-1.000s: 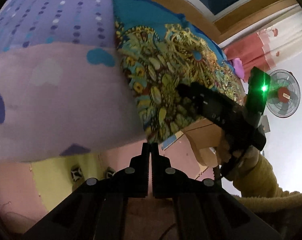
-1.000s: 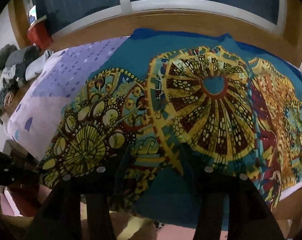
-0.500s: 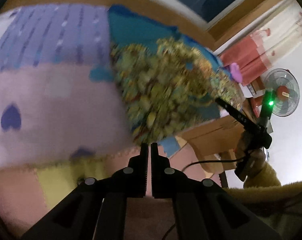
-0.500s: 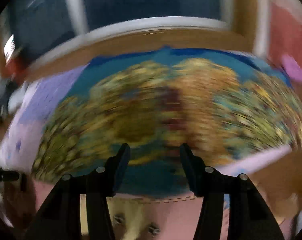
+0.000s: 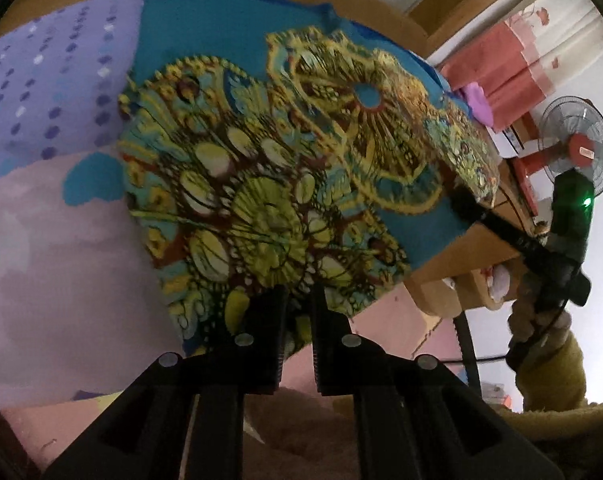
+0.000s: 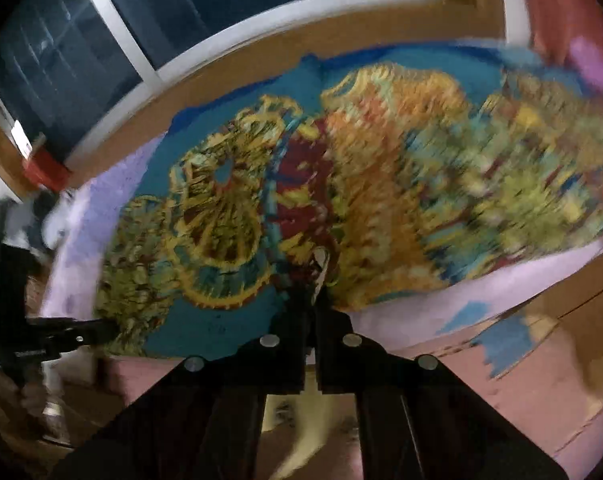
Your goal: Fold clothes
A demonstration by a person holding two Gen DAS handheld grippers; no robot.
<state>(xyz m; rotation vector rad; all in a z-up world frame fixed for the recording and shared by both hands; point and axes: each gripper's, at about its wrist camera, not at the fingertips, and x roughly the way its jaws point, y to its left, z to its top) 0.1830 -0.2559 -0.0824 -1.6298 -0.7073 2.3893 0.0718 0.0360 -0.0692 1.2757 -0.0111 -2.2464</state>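
Note:
A teal cloth with a yellow, orange and maroon medallion print (image 5: 261,200) lies spread on the bed, and its near edge hangs over the side. My left gripper (image 5: 299,292) is at the cloth's lower left hem. Its jaws are opening, a narrow gap apart, and the hem shows in the gap without the pads pressing on it. My right gripper (image 6: 311,300) is shut on the near edge of the cloth (image 6: 381,200), where a pale fold bunches up at its tips. The left wrist view shows the right gripper (image 5: 457,200) reaching the cloth's right edge, held by a hand in a tan sleeve.
The cloth rests on a lilac sheet with blue hearts (image 5: 61,260) over a wooden bed frame (image 5: 461,256). A fan (image 5: 577,148) and red curtains (image 5: 497,72) stand at the right. Behind the bed is a dark window (image 6: 221,8). Pink floor mats (image 5: 401,320) lie below.
My left gripper moved in onto the cloth's hem and its shut jaws parted slightly. My right gripper slid right along the near edge and its open jaws closed on the cloth.

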